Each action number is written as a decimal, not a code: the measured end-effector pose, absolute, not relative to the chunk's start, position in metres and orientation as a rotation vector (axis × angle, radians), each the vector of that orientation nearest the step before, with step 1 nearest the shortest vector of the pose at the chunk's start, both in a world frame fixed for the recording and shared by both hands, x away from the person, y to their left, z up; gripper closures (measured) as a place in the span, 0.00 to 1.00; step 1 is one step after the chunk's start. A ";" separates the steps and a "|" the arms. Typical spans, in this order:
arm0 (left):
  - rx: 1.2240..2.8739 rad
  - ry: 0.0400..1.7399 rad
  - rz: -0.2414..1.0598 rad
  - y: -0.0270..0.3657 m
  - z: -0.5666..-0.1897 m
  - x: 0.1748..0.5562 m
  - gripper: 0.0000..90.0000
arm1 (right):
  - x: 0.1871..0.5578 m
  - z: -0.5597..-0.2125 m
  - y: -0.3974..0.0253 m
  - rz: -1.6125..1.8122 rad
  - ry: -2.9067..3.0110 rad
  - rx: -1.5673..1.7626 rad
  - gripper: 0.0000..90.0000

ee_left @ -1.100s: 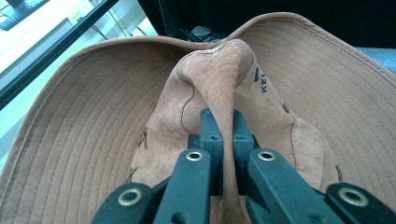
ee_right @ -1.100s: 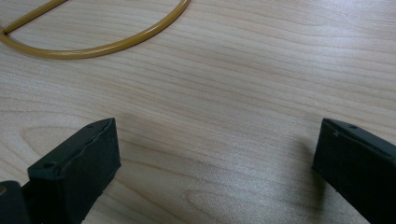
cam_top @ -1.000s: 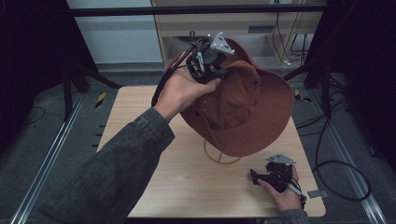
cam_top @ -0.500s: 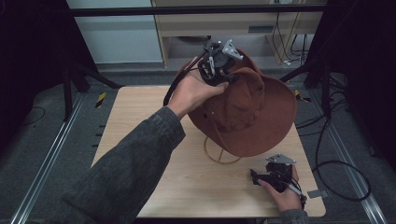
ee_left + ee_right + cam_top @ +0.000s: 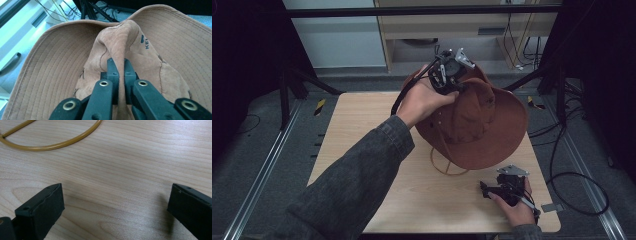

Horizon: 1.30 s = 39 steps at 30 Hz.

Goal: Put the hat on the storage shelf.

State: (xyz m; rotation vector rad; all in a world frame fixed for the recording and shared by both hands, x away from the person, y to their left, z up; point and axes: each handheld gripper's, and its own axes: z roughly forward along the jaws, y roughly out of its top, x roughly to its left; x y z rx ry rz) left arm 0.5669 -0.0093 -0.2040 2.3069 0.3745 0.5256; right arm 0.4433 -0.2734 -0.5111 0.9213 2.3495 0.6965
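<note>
Clearly, the left gripper (image 5: 119, 72) is pinching a fold of the crown of the brown suede hat (image 5: 125, 45), its jaws pressed together on the fabric, and is holding the hat (image 5: 477, 125) tilted in the air over the far right part of the wooden table (image 5: 362, 130). Under the hat, a gold wire stand (image 5: 447, 167) is sitting on the table, its ring base (image 5: 52, 143) lying flat; whether the hat is touching the stand's top cannot be told. The right gripper (image 5: 504, 189) is resting near the table's near right corner, jaws spread wide and holding nothing. Judging from this, the grasp is done, while seating or clearing the hat is left.
</note>
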 end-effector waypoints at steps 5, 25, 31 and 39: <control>2.319 0.386 0.519 -0.008 -0.209 0.570 0.98 | 0.443 -0.511 -0.273 0.698 2.350 0.918 0.01; 2.338 0.410 0.474 -0.009 -0.221 0.570 0.91 | 0.444 -0.511 -0.273 0.695 2.338 0.917 0.01; 2.337 0.416 0.486 -0.006 -0.220 0.567 0.86 | 0.444 -0.511 -0.273 0.694 2.338 0.917 0.01; 2.339 0.410 0.480 -0.005 -0.220 0.565 0.86 | 0.444 -0.511 -0.273 0.695 2.338 0.918 0.01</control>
